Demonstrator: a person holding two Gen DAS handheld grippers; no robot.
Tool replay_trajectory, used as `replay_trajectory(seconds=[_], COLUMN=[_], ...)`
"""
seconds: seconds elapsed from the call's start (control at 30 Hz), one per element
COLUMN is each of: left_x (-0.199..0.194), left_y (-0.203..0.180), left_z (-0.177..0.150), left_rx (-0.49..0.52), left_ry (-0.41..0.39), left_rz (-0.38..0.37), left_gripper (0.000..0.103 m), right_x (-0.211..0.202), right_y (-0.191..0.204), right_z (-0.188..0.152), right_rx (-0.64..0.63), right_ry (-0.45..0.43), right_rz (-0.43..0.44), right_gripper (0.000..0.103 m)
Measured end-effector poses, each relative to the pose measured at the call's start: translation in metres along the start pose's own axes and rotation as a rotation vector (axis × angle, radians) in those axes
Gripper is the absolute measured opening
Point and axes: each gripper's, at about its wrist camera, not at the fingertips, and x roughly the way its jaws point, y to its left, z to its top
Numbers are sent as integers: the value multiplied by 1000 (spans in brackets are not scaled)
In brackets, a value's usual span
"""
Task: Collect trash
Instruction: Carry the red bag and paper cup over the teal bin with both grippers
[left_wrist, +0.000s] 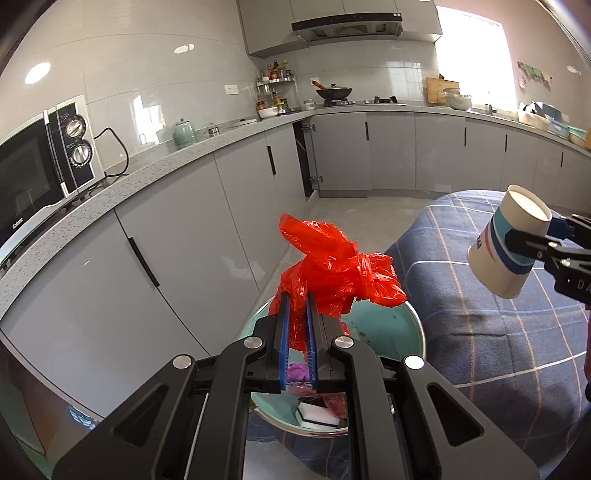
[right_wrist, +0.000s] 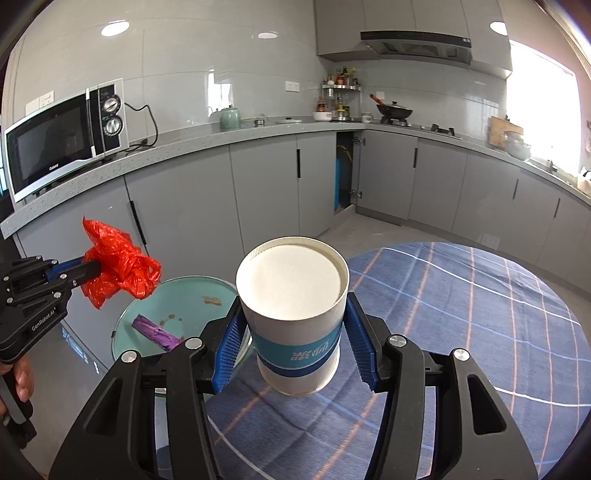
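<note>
My left gripper is shut on a crumpled red plastic bag and holds it above a teal round bin. The bin holds a purple wrapper and a white block with a black layer. My right gripper is shut on a white paper cup with blue bands, held upside down, bottom towards the camera, above the blue checked tablecloth. The cup and right gripper also show at the right of the left wrist view; the bag and left gripper at the left of the right wrist view.
A grey counter runs along the wall with a microwave, a green kettle, a spice rack and a wok. One cabinet door in the corner stands open. The grey floor lies between table and cabinets.
</note>
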Motion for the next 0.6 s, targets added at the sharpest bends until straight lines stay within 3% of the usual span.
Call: replay_trajectory(seconds=[0.6], left_x=[1], left_y=[27], left_z=[-1], left_rx=[-52], left_ry=[9], left_rz=[57], left_gripper=[9], right_x=[18], right_y=[35], right_z=[13], right_rx=[-48], right_ry=[9], right_rz=[65], right_gripper=[53])
